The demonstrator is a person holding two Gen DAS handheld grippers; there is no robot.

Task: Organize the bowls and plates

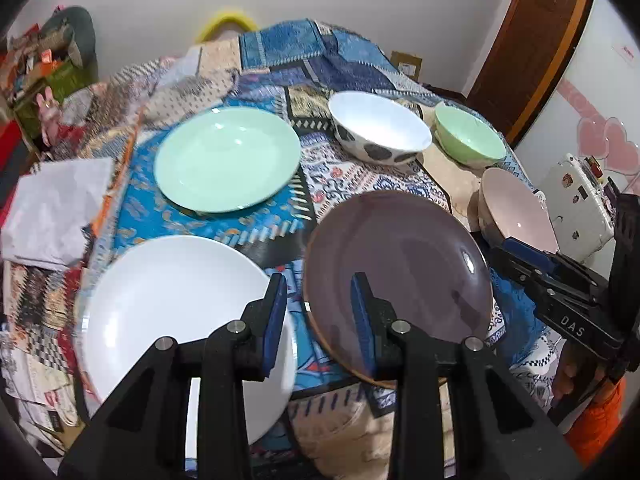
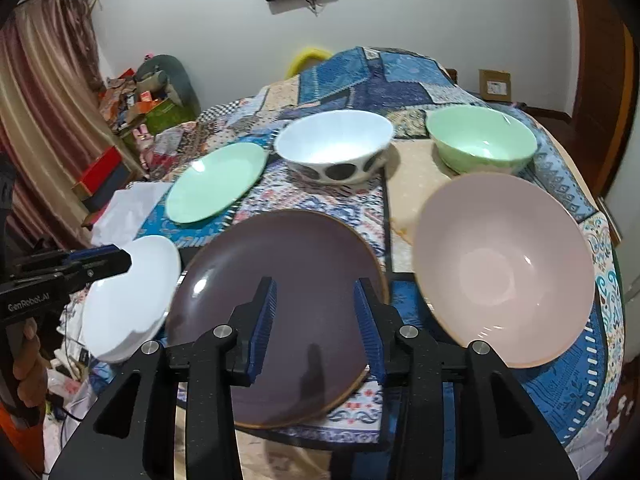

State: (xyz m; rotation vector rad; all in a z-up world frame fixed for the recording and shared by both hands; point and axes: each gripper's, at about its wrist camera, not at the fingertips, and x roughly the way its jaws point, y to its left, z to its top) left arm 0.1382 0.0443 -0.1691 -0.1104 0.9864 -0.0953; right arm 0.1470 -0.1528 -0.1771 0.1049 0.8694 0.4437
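Plates and bowls lie on the patterned tabletop [image 1: 352, 176]. The dark plate [image 2: 288, 280] lies just under the right hand-held gripper [image 2: 316, 328], whose jaws stand apart and hold nothing. The left hand-held gripper [image 1: 320, 316] hangs between white plate [image 1: 172, 300] and dark plate, its narrow gap empty. Only the right view shows the pink bowl [image 2: 504, 268] fully; only the left shows the whole white plate.
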